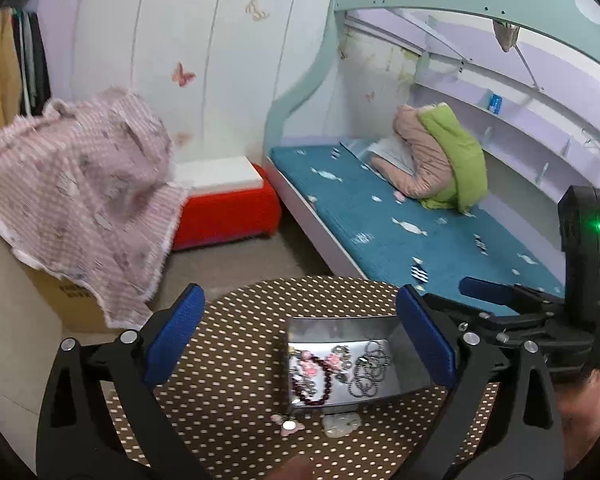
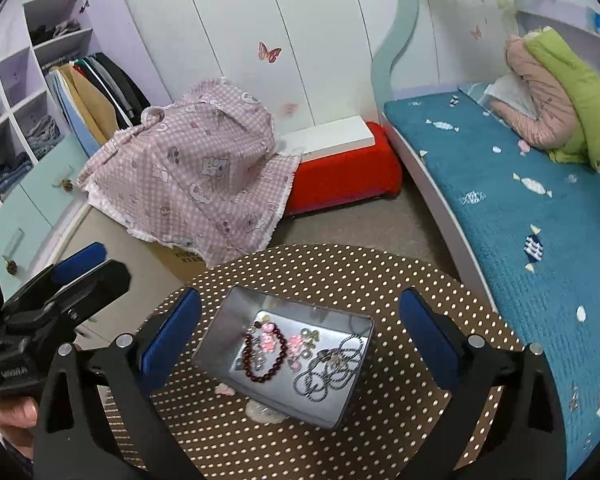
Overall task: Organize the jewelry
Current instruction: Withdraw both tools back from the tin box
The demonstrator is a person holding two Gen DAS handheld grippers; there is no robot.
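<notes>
An open metal tin [image 2: 220, 328] stands on a round brown dotted table [image 2: 380, 280]. Inside lie a dark red bead bracelet [image 2: 249, 360], a silver chain [image 2: 332, 372] and small pink flower pieces [image 2: 268, 338]. A pale charm [image 2: 264, 414] and a pink piece [image 2: 225, 390] lie on the table at the tin's near edge. My right gripper [image 2: 300, 294] is open above the tin, holding nothing. My left gripper [image 1: 300, 288] is open too, with the tin [image 1: 332, 324] between and below its blue pads, untouched. The bracelet [image 1: 320, 384] and chain [image 1: 370, 372] also show there.
A pink checked cloth [image 2: 188, 168] drapes a cardboard box left of the table. Behind it stands a red stool [image 2: 340, 184] with a white top. A bed with a blue mattress [image 2: 520, 220] and folded quilts [image 2: 560, 92] runs along the right. A wardrobe stands at the back.
</notes>
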